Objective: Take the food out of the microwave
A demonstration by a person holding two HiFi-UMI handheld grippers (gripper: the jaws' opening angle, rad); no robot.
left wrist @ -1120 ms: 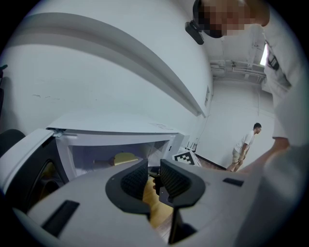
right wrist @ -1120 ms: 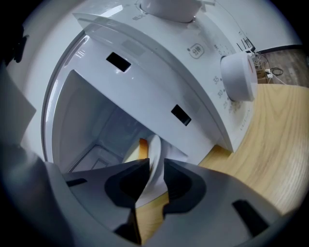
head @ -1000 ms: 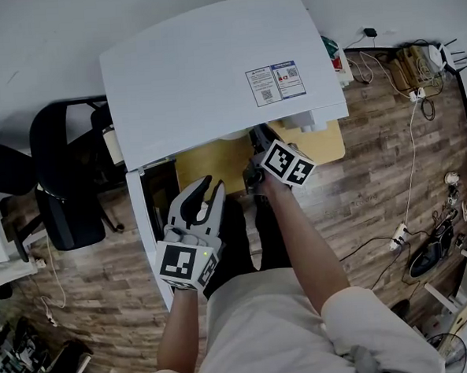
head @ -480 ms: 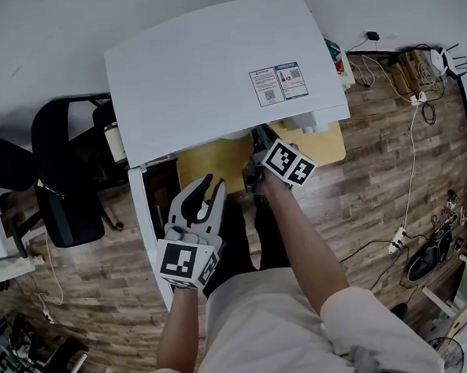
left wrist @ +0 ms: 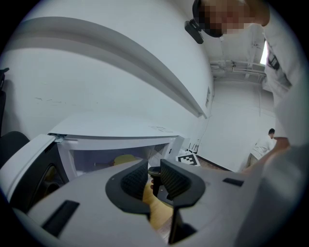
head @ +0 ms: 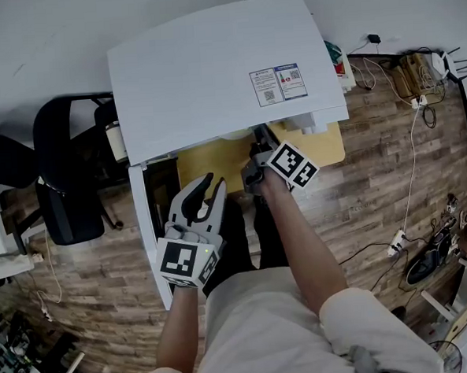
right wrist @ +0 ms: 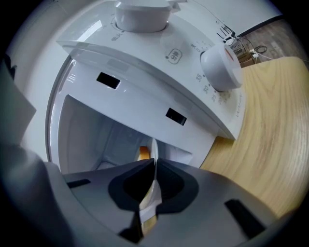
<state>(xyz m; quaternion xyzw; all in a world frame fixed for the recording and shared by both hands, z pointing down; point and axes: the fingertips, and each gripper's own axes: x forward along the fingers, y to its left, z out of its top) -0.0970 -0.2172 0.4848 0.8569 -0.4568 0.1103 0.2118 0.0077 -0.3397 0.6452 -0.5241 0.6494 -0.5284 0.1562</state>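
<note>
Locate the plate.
Right gripper view, centre: the plate sits edge-on in the right gripper, whose jaws have just been closing on it, at the microwave mouth.

A white microwave (head: 211, 73) with 1 sticker (head: 281, 83) on its top fills the far middle, and its door (head: 145, 226) hangs open on the left. It stands on a wooden tabletop (head: 329, 140). The left gripper (head: 214, 180) hovers near the open door with its jaws apart and empty. The right gripper (head: 256, 145) reaches in under the microwave's front edge; its jaws, which have just been closing, are out of sight from above. A black chair (head: 59, 177) stands left, and cables (head: 410, 171) trail over the plank floor (head: 369, 205) on the right.
</note>
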